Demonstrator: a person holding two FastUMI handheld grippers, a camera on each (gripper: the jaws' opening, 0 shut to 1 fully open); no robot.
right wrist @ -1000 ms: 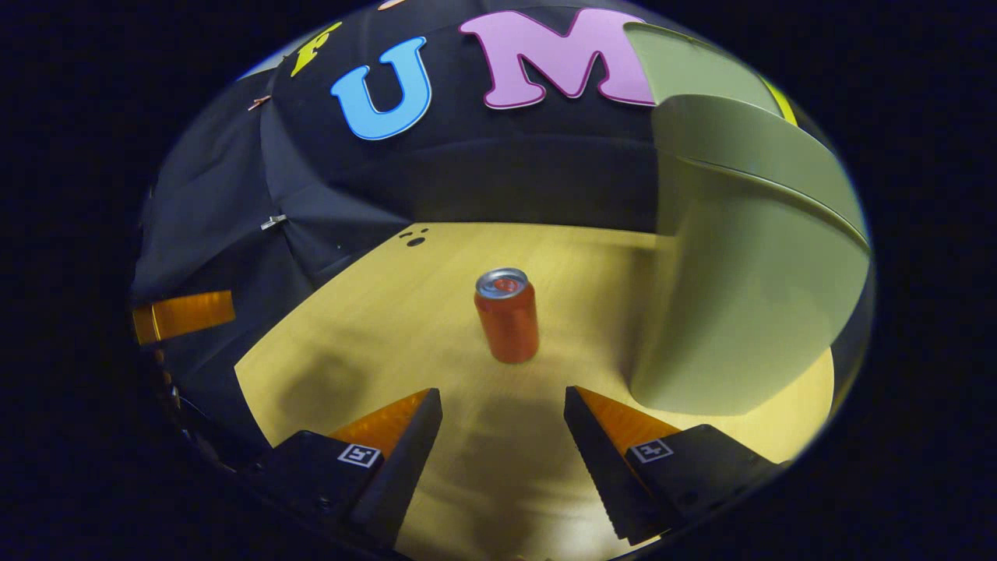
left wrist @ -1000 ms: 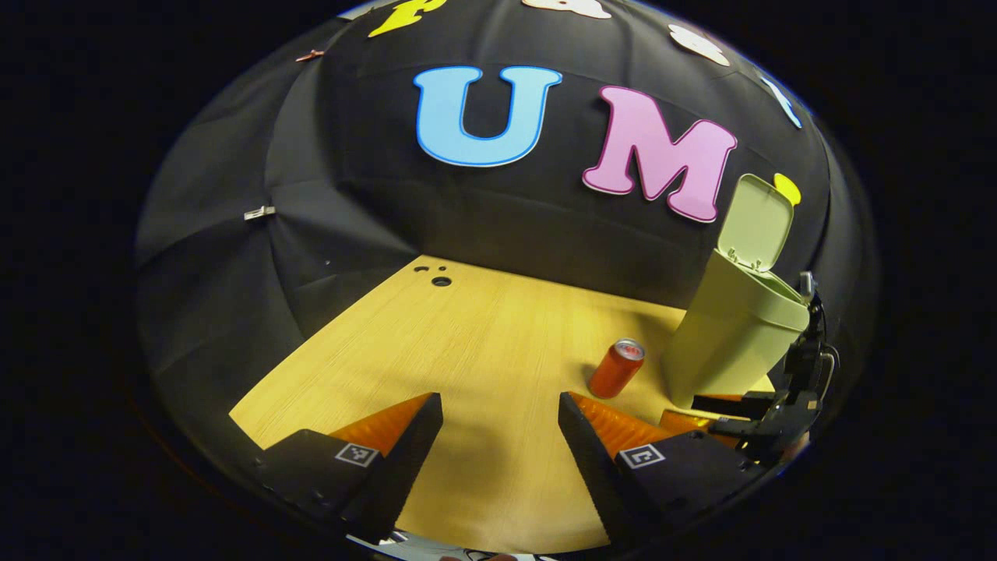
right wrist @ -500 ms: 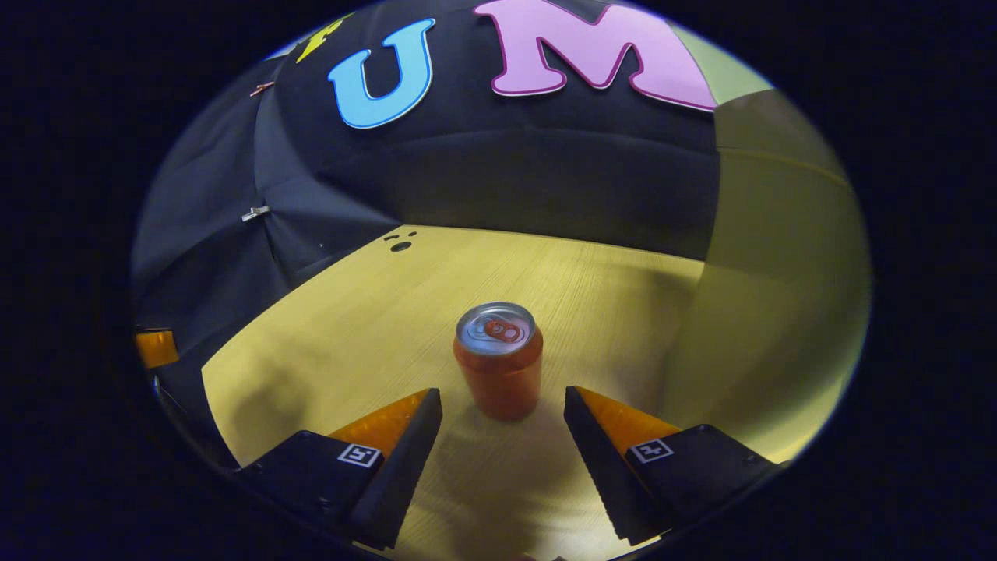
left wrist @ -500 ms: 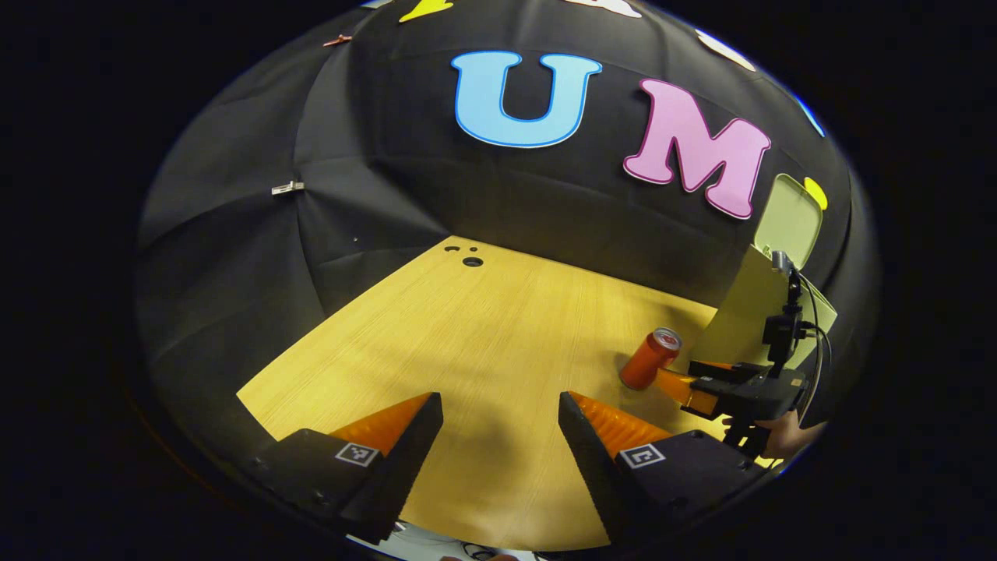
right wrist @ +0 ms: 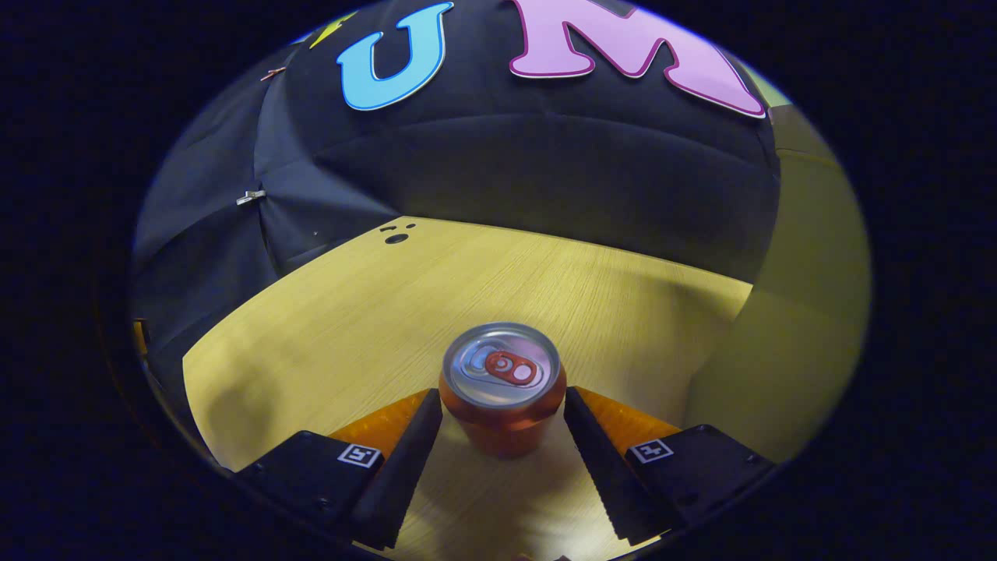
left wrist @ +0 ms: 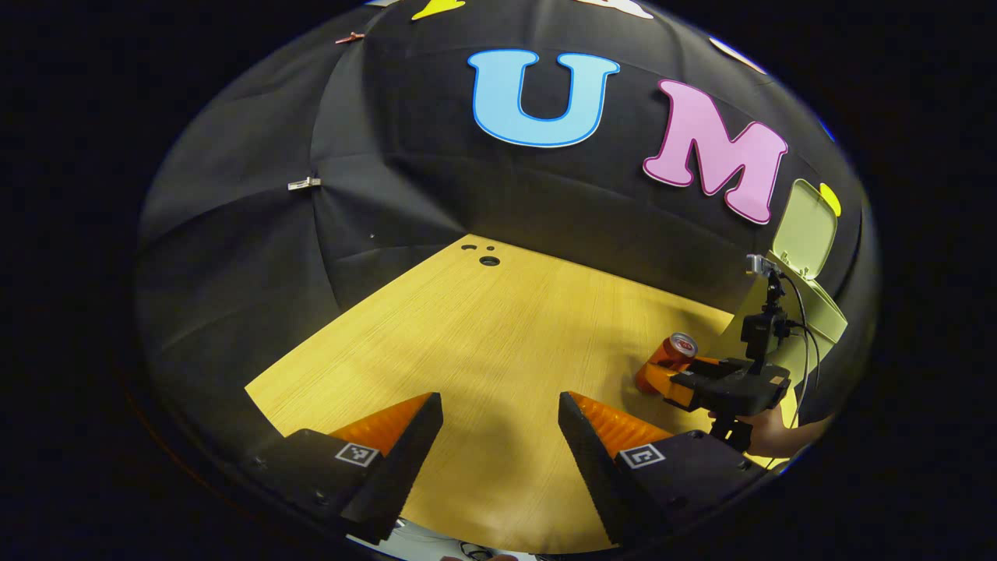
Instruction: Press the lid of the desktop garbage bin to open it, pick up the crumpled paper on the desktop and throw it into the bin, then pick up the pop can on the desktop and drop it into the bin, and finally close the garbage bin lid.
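While the pop can (right wrist: 502, 389) stands between its parted fingers, right hand-held gripper (right wrist: 502, 436) not clamped, left hand-held gripper (left wrist: 500, 436) apart.

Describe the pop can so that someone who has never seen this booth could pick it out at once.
Start at the wooden desktop and find the pale green garbage bin, lid up, at its right side. Just left of the bin stands the pop can, upright between the open jaws of the right gripper. It is the one small red cylinder there, with a silver top and a red pull tab.
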